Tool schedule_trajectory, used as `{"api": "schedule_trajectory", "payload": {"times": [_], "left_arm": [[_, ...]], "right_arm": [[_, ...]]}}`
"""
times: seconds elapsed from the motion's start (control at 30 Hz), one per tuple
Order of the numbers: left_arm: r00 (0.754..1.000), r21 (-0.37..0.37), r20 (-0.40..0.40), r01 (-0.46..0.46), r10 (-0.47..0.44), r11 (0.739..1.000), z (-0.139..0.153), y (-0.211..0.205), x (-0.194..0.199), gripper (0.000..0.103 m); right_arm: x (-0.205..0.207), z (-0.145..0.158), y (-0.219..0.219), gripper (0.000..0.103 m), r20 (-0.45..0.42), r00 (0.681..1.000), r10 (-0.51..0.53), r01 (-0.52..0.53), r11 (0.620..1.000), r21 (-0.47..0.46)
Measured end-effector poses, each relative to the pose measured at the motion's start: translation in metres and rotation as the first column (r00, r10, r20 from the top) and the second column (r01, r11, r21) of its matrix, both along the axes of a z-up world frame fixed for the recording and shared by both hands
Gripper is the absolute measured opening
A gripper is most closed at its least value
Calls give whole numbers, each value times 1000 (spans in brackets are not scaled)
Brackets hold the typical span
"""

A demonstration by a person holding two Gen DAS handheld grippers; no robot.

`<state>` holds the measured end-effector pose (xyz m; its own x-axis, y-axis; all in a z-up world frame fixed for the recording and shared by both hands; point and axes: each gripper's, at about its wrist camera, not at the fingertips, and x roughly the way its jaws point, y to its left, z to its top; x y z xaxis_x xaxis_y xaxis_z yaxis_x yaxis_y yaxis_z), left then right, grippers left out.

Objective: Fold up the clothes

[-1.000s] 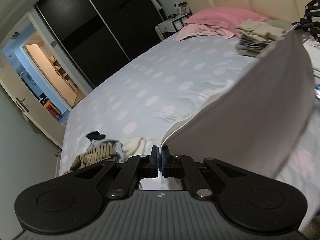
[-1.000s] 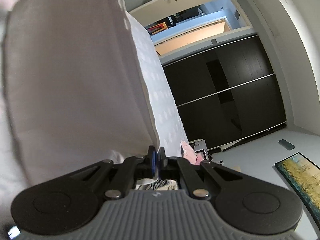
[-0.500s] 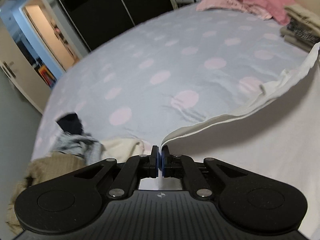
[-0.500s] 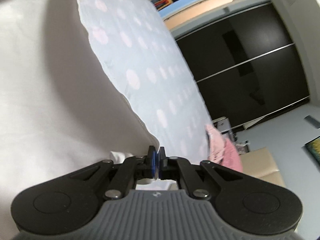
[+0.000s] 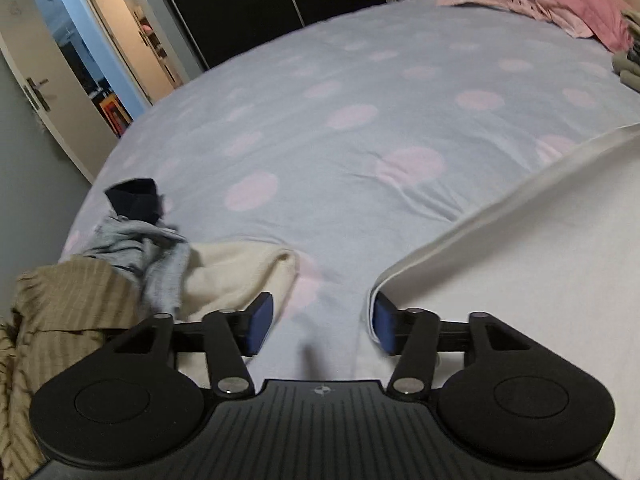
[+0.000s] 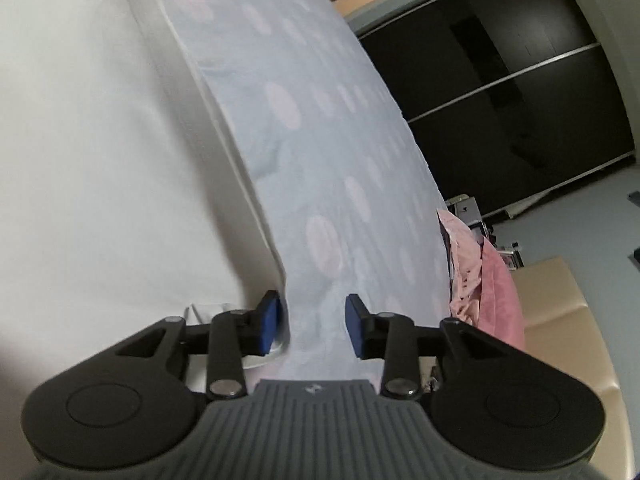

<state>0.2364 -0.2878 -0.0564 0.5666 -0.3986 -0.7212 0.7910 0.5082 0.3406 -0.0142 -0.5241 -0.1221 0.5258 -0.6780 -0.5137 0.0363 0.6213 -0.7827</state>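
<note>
A white garment (image 5: 532, 248) lies spread flat on the bed, its hemmed edge running up to the right. My left gripper (image 5: 320, 324) hovers low at that garment's near corner. Its jaws are opening, with only bedspread between them and the corner just outside the right pad. In the right wrist view the same white garment (image 6: 100, 140) fills the left side. My right gripper (image 6: 310, 324) is at its other corner, jaws opening, the hem lying against the outside of the left pad and nothing between the pads.
The bed (image 5: 360, 100) has a pale blue cover with pink dots. A heap of unfolded clothes (image 5: 120, 272) lies at the left. Pink pillows (image 5: 560, 0) and a folded stack (image 5: 628, 56) sit at the head. Dark wardrobe doors (image 6: 500, 80) and an open doorway (image 5: 120, 60) stand beyond.
Both grippers carried the white garment down from the air and laid it flat on the bed. Both then went from shut on its corners to open, letting go.
</note>
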Motion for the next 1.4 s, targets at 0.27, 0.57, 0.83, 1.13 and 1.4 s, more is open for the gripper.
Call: {"api": "schedule_trajectory", "payload": {"times": [0.27, 0.57, 0.83, 1.13, 1.4], "left_arm": [[993, 114, 115, -7, -7, 994, 31, -5, -5, 54], [984, 84, 144, -116, 103, 990, 56, 16, -5, 51], [997, -1, -39, -59, 59, 998, 61, 72, -55, 51], [940, -85, -303, -192, 158, 978, 35, 145, -100, 52], [942, -58, -317, -139, 114, 989, 18, 188, -139, 52]], "right_arm": [[8, 19, -8, 47, -63, 997, -45, 41, 997, -67], [12, 66, -56, 49, -21, 959, -281, 281, 959, 23], [-54, 82, -40, 49, 30, 923, -384, 352, 873, 337], [-154, 64, 0, 50, -53, 851, -522, 367, 520, 771], [-208, 43, 46, 46, -52, 911, -408, 292, 552, 781]]}}
